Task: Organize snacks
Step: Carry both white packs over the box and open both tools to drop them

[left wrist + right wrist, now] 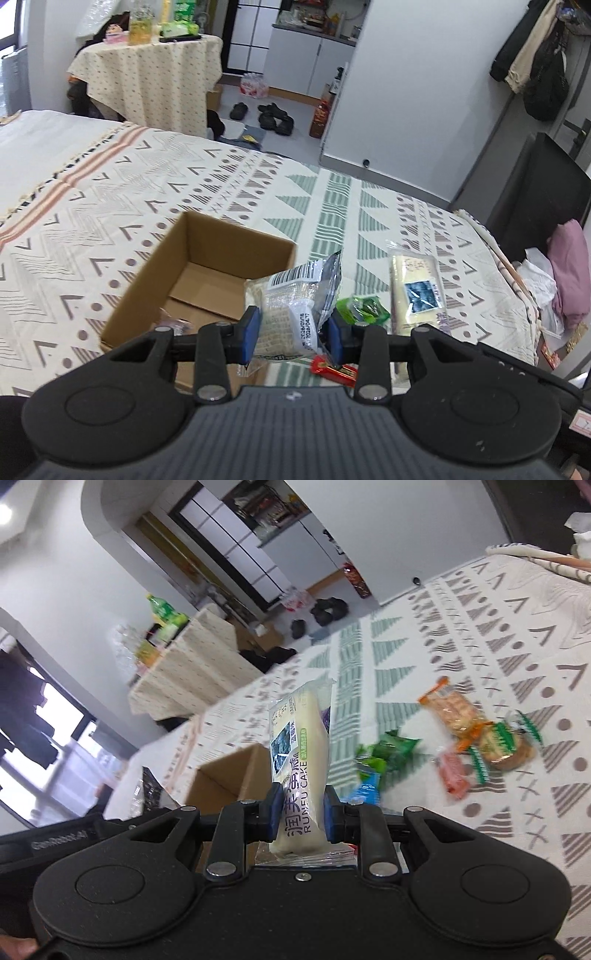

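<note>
The left gripper (pixel 291 334) clamps a clear wafer packet (pixel 291 314) beside the open cardboard box (pixel 207 273); the right gripper (pixel 300 812) pinches a cake bar (pixel 301 760) above the bedspread (pixel 480 627); the box looks nearly empty, so most snacks (pixel 476 734) remain loose.

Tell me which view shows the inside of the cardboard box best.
The left wrist view: the cardboard box shows its open top, inner walls and floor. The right wrist view catches only one corner, behind the held cake packet.
</note>
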### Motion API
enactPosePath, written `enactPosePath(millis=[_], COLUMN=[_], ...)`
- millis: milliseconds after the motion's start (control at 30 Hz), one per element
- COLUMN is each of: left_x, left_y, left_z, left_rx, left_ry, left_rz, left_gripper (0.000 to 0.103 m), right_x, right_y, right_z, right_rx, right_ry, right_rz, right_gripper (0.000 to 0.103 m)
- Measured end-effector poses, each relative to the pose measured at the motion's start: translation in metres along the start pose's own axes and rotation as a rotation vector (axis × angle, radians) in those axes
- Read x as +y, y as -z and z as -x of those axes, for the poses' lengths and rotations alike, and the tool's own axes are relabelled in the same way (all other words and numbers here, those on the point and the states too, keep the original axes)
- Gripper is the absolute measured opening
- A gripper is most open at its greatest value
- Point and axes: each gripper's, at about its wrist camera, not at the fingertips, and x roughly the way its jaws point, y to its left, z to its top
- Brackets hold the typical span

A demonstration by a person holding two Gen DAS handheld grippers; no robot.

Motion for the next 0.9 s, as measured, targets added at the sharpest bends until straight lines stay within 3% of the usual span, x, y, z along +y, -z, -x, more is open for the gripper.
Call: enactPosePath(millis=[367, 900], left_x=[0.034, 0.085], left_y=[-0.01, -0.01], left_z=[0.009, -0.022], left_rx=[-0.018, 0.058], left_ry=[-0.015, 0.009], left_rz=[0.047, 0.139], left_gripper=[0.037, 0.037], right_x=[0.032, 0.067], right_y=[0.007, 0.031], right_z=[-0.012, -0.048], right_rx=[-0.011, 0.067], right_ry=[-0.052, -0.064], right_rz=[0.016, 0.049], right_gripper=[0.022, 0.022])
